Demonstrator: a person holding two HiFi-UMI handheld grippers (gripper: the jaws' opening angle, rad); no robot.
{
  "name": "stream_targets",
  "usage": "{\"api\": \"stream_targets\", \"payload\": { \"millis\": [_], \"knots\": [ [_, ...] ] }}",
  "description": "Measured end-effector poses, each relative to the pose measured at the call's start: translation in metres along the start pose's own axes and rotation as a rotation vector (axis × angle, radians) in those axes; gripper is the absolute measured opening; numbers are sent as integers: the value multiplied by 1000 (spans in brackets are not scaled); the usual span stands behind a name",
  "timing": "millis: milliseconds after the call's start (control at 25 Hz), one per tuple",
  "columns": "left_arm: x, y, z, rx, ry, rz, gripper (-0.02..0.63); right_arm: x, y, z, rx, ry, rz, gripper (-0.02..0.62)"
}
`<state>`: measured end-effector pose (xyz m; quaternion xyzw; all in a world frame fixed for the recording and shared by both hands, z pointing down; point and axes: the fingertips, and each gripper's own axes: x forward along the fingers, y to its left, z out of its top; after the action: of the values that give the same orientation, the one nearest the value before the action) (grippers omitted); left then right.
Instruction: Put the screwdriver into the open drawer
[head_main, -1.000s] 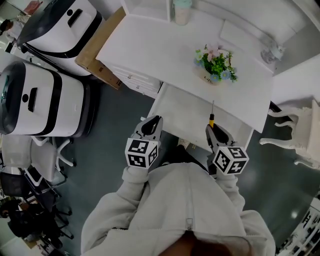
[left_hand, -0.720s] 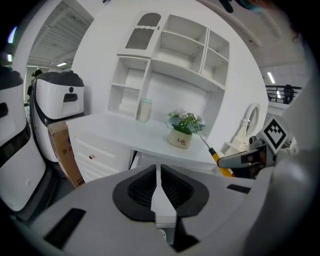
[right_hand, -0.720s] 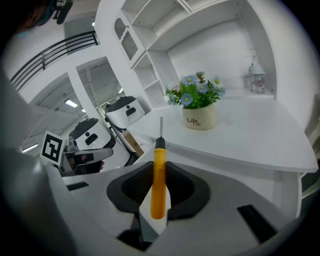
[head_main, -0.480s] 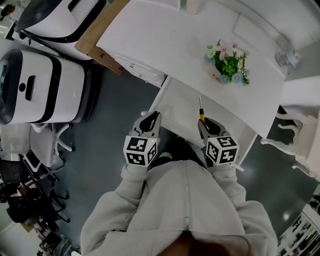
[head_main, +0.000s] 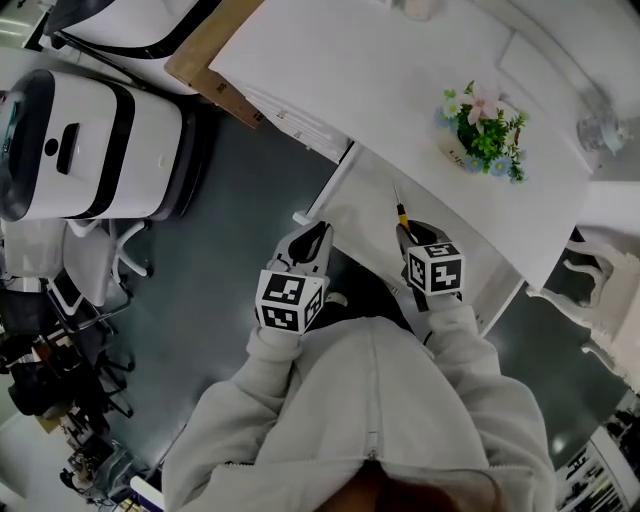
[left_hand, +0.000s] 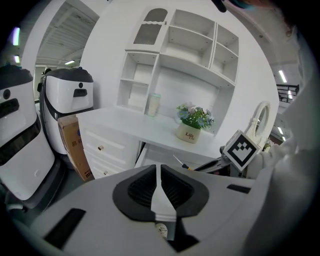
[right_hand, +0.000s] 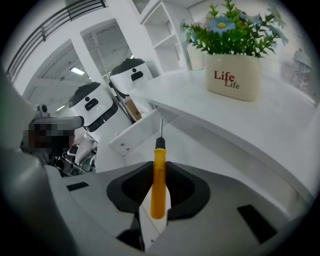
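Note:
My right gripper is shut on a screwdriver with a yellow handle, whose thin shaft points forward over the open white drawer under the desk. In the right gripper view the handle lies clamped between the dark pads of the right gripper, its tip above the drawer's inside. My left gripper hangs shut and empty just in front of the drawer's near left corner. The left gripper shows its jaws pressed together, and its view also catches the screwdriver over the drawer.
A potted plant labelled "Life" stands on the white desk behind the drawer. Two white machines and a cardboard box stand at the left, a white chair at the right. A shelf unit rises behind the desk.
My right gripper has come down and tilted forward with the screwdriver, now low over the drawer. The left gripper has sunk slightly. The desk has shifted up and right in the head view.

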<state>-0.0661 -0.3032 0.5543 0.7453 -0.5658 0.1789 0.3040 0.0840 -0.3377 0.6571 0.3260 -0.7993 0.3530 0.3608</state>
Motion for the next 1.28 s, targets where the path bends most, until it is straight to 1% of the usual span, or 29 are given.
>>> {"api": "stream_targets", "payload": {
  "millis": [120, 360, 520, 680, 800, 920, 1280],
  "knots": [
    [-1, 3, -2, -8, 6, 16, 41, 19, -6, -4, -11, 50, -2, 92],
    [-2, 8, -5, -23, 15, 42, 41, 54, -19, -13, 43, 116, -21, 93],
    [-4, 11, -9, -34, 24, 61, 41, 68, -23, -12, 50, 123, -43, 92],
    [-6, 12, -13, -37, 31, 80, 41, 86, -25, -12, 75, 126, -47, 93],
    [-9, 14, -13, -39, 32, 93, 41, 88, -25, -6, 66, 133, -73, 93],
    [-11, 15, -12, -38, 31, 106, 41, 89, -25, -3, 80, 137, -90, 94],
    [-10, 8, -11, -35, 34, 87, 41, 94, -28, -4, 95, 143, -111, 94]
  ]
}}
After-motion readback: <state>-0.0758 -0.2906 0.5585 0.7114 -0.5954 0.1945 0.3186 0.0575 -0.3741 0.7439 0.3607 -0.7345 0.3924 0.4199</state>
